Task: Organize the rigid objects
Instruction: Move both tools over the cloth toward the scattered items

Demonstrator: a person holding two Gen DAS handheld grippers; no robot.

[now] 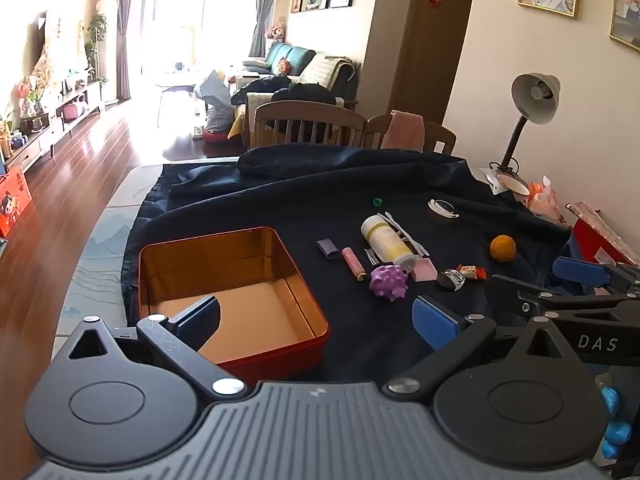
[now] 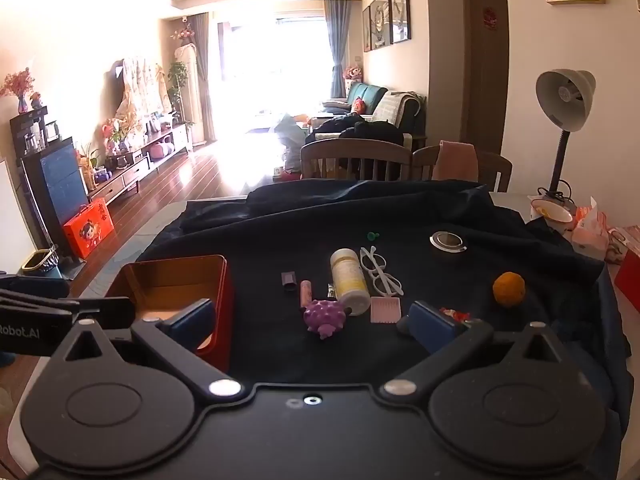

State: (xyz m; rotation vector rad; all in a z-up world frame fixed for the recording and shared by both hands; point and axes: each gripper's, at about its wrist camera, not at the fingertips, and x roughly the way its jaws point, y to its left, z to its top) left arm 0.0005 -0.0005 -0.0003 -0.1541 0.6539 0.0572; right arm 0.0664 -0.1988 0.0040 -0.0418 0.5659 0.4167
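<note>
A red tin [image 1: 280, 356] with a gold inside stands open on the dark cloth [image 1: 280, 200]. My left gripper [image 1: 316, 320] hovers open over its near right corner, holding nothing. To the right lie a purple spiky ball [image 1: 388, 282], a white-yellow bottle [image 1: 386, 240], a pink tube [image 1: 353, 262], white glasses [image 2: 378, 270], a pink comb [image 2: 385, 308] and an orange [image 1: 503, 248]. My right gripper [image 2: 312, 324] is open just short of the spiky ball [image 2: 324, 316], with the tin [image 2: 224, 300] at its left finger.
A desk lamp [image 2: 564, 96] and a bowl [image 2: 550, 210] stand at the table's far right corner. A metal ring [image 2: 448, 241] and a green peg [image 2: 373, 235] lie farther back. Two wooden chairs [image 1: 310, 122] line the far edge. A red box [image 1: 596, 248] sits at the right.
</note>
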